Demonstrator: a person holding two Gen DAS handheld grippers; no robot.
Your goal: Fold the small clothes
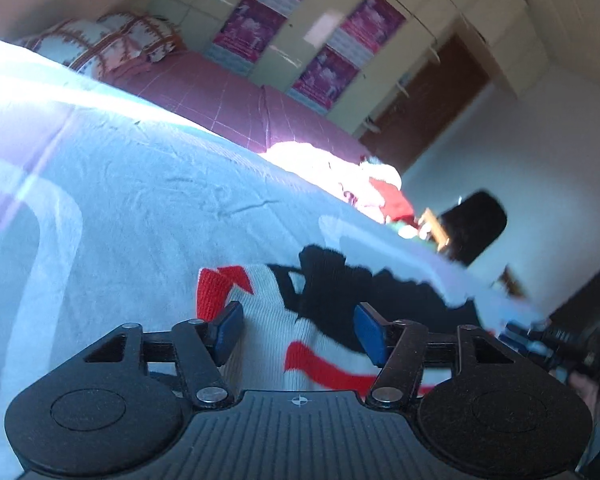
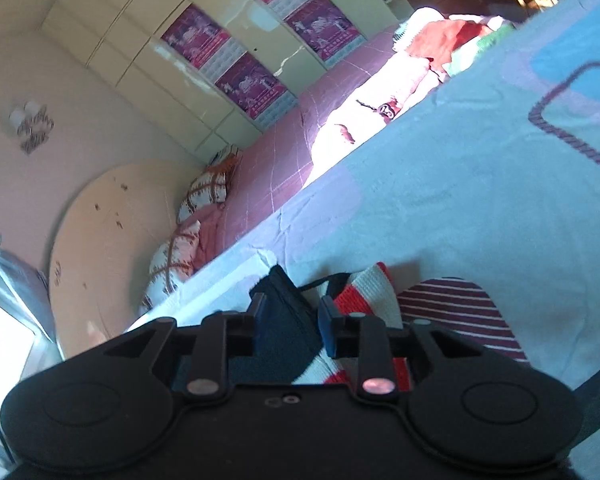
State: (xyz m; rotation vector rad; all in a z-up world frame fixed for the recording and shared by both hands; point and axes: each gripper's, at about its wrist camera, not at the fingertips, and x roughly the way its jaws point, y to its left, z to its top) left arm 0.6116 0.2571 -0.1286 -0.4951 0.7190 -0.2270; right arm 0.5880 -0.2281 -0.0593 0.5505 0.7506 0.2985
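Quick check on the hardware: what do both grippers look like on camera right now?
Both match: matte black bodies with round side discs, silver pivot rivets and blue finger pads. The left gripper has a ribbed centre plate with a small crosshair mark; the right gripper has a smooth plate with tiny circular marks.

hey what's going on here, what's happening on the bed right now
A person with a gripper in each hand is working on a small white, red and black knit garment lying on the light blue bedsheet. The left gripper is open, its fingers either side of the fabric. The right gripper has its fingers around the garment's dark part, though whether they pinch it is unclear. A maroon striped piece lies beside it, and a pile of clothes waits farther up the bed.
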